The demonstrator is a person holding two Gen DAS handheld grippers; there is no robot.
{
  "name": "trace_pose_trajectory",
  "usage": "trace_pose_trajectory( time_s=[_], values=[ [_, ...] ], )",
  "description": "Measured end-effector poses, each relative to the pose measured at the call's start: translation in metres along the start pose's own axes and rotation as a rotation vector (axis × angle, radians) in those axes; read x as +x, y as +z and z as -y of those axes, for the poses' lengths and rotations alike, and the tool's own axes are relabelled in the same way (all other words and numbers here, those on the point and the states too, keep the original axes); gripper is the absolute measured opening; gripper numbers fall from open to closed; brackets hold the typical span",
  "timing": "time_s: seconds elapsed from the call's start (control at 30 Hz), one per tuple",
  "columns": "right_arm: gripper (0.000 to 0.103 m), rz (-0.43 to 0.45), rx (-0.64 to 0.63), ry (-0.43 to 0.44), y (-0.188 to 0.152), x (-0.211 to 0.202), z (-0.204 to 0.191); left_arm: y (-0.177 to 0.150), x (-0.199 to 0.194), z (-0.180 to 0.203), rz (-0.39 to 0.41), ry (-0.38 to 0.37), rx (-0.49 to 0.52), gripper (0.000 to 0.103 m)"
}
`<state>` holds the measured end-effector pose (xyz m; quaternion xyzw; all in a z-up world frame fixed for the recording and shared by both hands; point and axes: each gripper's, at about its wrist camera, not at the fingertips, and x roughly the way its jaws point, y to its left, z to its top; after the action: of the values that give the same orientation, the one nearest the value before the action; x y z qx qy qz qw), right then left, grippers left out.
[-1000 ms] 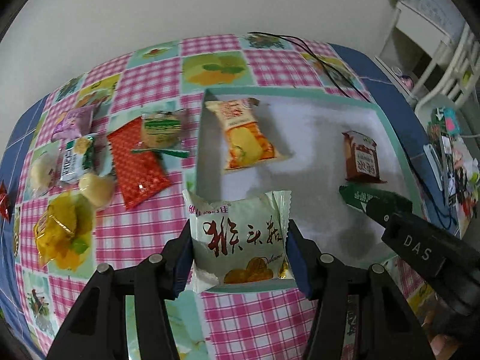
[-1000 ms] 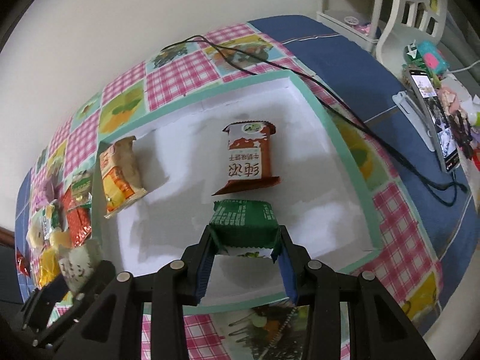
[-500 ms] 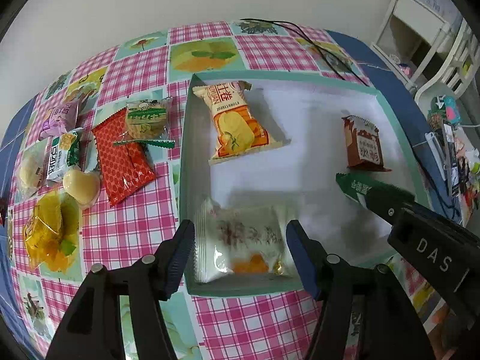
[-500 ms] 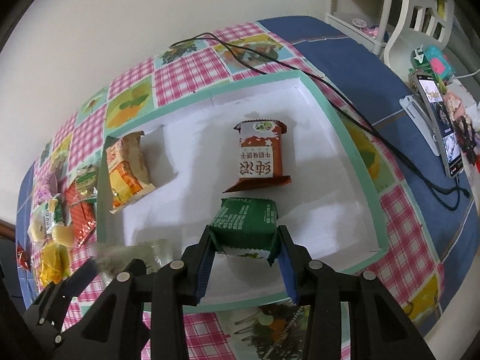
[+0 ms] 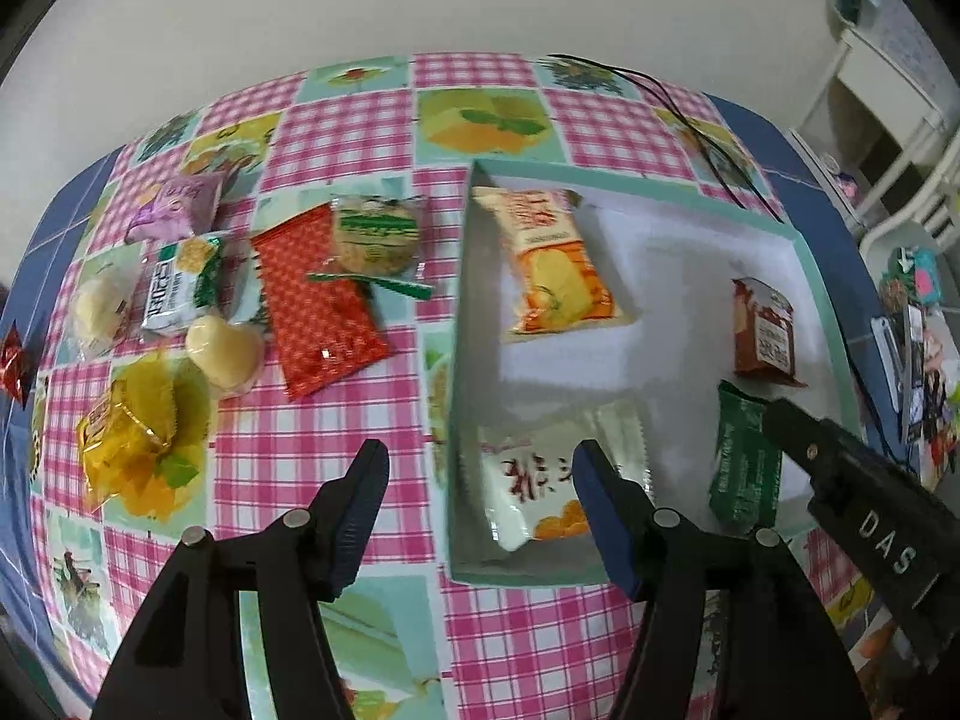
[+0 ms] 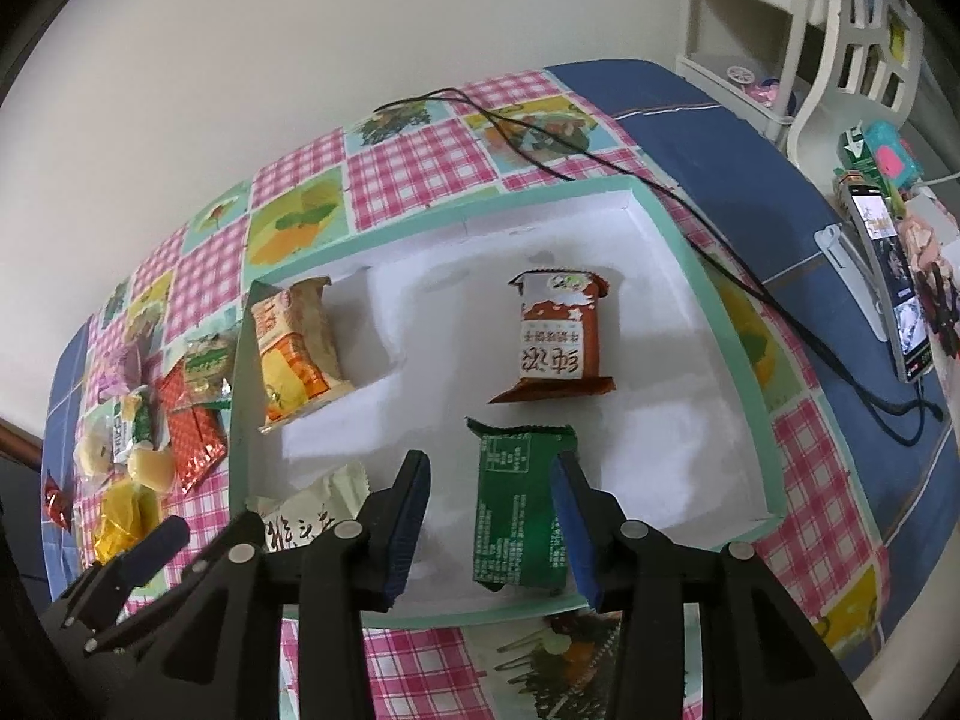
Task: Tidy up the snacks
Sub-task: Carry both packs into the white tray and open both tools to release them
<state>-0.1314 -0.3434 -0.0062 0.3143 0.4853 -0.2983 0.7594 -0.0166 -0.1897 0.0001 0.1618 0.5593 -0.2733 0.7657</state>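
A shallow white box with a teal rim (image 5: 457, 360) (image 6: 672, 240) lies on the checked tablecloth. In it lie an orange packet (image 5: 549, 264) (image 6: 294, 354), a red-brown packet (image 5: 765, 327) (image 6: 558, 339), a green packet (image 5: 744, 459) (image 6: 519, 516) and a pale green-white packet (image 5: 540, 492) (image 6: 306, 516). My left gripper (image 5: 480, 480) is open and empty above the box's near left corner. My right gripper (image 6: 492, 492) is open, its right finger at the green packet's edge. Several loose snacks lie left of the box, among them a red packet (image 5: 312, 300).
A black cable (image 6: 540, 144) runs over the cloth behind the box. A phone on a stand (image 6: 888, 276) and a white chair (image 6: 852, 60) are at the right. The table's blue border (image 6: 720, 138) edges the cloth.
My left gripper opened and dropped the pale packet into the box, then shifted left. My right gripper opened and the green packet now lies on the box floor.
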Motion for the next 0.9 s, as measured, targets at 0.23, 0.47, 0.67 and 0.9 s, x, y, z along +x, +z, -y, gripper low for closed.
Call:
trace_pose_trajectory(
  time_s=[0.23, 0.47, 0.67, 0.9],
  values=[
    [0.050, -0.043, -0.049, -0.029, -0.005, 0.012, -0.009, 0.002, 0.001, -0.019, -0.009, 0.024, -0.064, 0.065],
    [0.051, -0.052, -0.077, -0.035, -0.006, 0.014, -0.016, 0.003, 0.000, -0.035, -0.012, 0.029, -0.112, 0.065],
    [0.063, -0.052, -0.098, -0.051, -0.006, 0.015, -0.020, 0.003, 0.003, -0.038, -0.019, 0.042, -0.123, 0.067],
    [0.096, -0.053, -0.119, -0.049, -0.006, 0.017, -0.021, 0.001, 0.005, -0.045, 0.001, 0.092, -0.136, 0.093]
  ],
)
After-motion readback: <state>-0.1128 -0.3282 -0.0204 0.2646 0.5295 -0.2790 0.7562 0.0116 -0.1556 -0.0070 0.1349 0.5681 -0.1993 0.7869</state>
